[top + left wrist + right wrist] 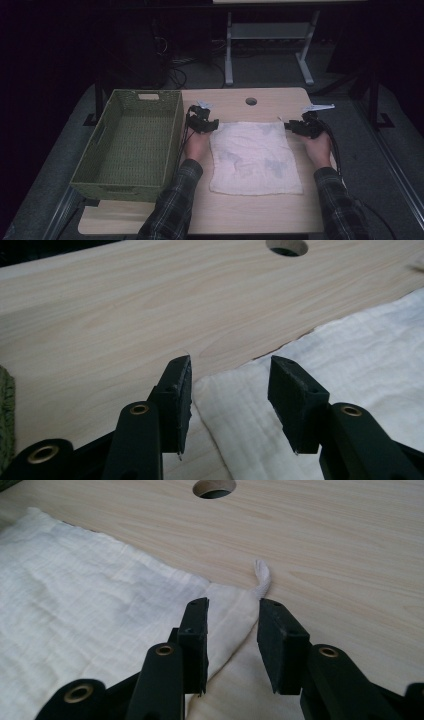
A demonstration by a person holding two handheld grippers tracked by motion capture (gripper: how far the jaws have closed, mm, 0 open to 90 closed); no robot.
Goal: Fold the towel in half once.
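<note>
The white cloth [254, 157] is spread flat on the table [235, 212], each far corner is straddled by the spread jaws of the left gripper [231, 385] and right gripper [232, 625], and a pinch is needed next.

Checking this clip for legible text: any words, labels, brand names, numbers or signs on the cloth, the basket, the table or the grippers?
None can be read. The white cloth is plain apart from faint grey stains, the green woven basket bears no label, the wooden table shows bare grain, and the left gripper and right gripper carry no markings on their black jaws.
</note>
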